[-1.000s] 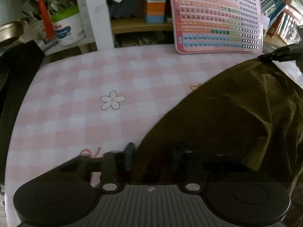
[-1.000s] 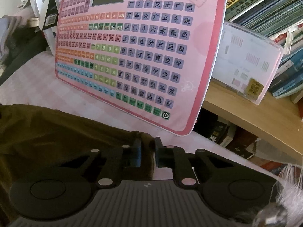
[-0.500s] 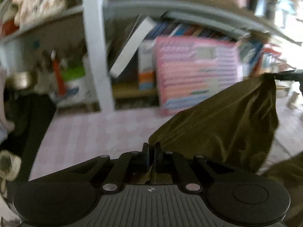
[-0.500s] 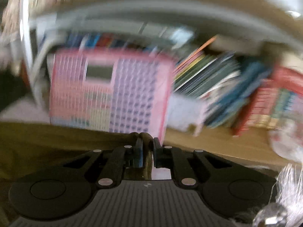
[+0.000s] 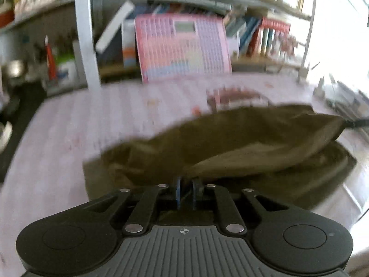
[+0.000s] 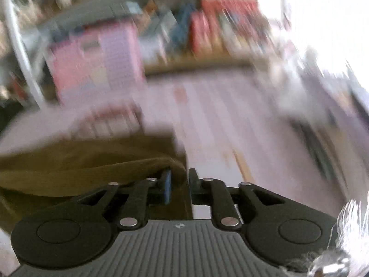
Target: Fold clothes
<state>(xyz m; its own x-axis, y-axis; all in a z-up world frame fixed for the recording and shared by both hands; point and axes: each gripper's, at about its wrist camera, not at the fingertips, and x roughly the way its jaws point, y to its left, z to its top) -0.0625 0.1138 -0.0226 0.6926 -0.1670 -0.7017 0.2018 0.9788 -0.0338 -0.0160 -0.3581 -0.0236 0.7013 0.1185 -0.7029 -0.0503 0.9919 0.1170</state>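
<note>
the olive-green cloth garment [image 5: 242, 143] lies doubled over on the pink checked tablecloth [image 5: 69, 127]. the left gripper [image 5: 186, 185] and right gripper [image 6: 179, 180] have just been opening, cloth slack between them. a fold edge released unevenly could spring open.

A pink keyboard chart [image 5: 183, 47] is leaning against the bookshelf [image 5: 253, 62], behind a pink checked tablecloth [image 5: 69, 124]; books [image 6: 207, 34] are standing right of it.
</note>
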